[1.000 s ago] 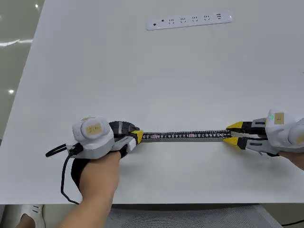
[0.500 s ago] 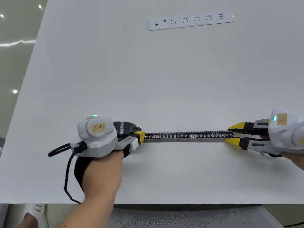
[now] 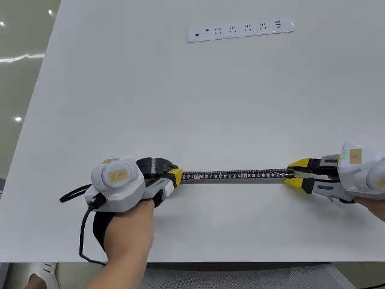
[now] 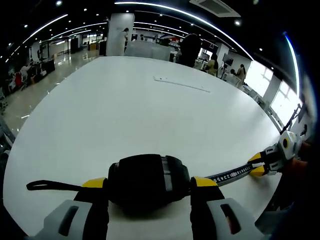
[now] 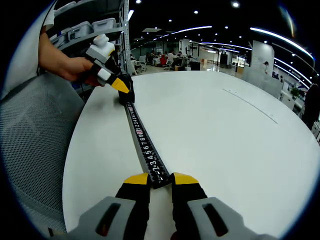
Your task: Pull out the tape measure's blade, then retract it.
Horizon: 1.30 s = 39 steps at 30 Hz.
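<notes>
The left tool point(image 4: 149, 182) is clamped on the tape measure's black case point(image 3: 154, 165), whose strap point(image 4: 50, 186) is made out in the left gripper view. The right tool point(image 5: 160, 178) is closed on the end of the blade point(image 5: 142, 145), which is stretched along the white tabletop point(image 3: 180, 90); its numerals are legible in the right gripper view. A power strip point(image 3: 240, 28) is seen at the far edge.

Black tape measure point(image 3: 155, 165), white-numbered black blade point(image 3: 234, 175), yellow-tipped left claw point(image 4: 148, 186), yellow-tipped right claw point(image 5: 154, 178), white table point(image 3: 180, 90).
</notes>
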Tool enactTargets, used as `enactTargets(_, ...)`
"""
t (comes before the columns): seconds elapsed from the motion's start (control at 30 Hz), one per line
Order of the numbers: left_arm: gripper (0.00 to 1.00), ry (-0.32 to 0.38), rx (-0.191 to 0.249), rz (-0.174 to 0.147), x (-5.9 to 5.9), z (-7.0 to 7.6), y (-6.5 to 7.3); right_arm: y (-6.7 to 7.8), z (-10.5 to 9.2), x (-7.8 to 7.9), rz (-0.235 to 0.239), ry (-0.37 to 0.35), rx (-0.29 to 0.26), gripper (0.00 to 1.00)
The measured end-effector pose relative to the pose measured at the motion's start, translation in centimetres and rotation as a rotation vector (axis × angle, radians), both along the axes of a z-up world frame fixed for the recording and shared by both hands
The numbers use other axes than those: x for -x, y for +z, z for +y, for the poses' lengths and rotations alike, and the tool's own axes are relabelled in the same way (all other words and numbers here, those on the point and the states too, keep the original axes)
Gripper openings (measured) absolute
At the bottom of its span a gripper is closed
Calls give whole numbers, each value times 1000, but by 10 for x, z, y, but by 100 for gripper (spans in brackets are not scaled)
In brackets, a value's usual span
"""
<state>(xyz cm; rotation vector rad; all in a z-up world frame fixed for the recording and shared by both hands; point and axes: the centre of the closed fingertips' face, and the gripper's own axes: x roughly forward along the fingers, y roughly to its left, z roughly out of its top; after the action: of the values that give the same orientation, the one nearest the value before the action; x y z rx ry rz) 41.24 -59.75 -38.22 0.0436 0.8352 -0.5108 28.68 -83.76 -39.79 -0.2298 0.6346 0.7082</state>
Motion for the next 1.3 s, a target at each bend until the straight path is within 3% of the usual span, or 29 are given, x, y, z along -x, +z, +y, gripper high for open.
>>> enactTargets(0.23,62,7,-1,13,-1,0,0,0,0,0,0,0,2,15)
enactTargets(0.47,61,12,-26,60,0,0,-2,1,-1,-1,-6,0,7,15)
enactTargets(0.57,60,6,-31,63,0,1,-2,1,-2,-2,-7,-1,10,14)
enactTargets(1.3,59,7,-27,78,1,2,-2,15,52,-26,-47,80,-94,13)
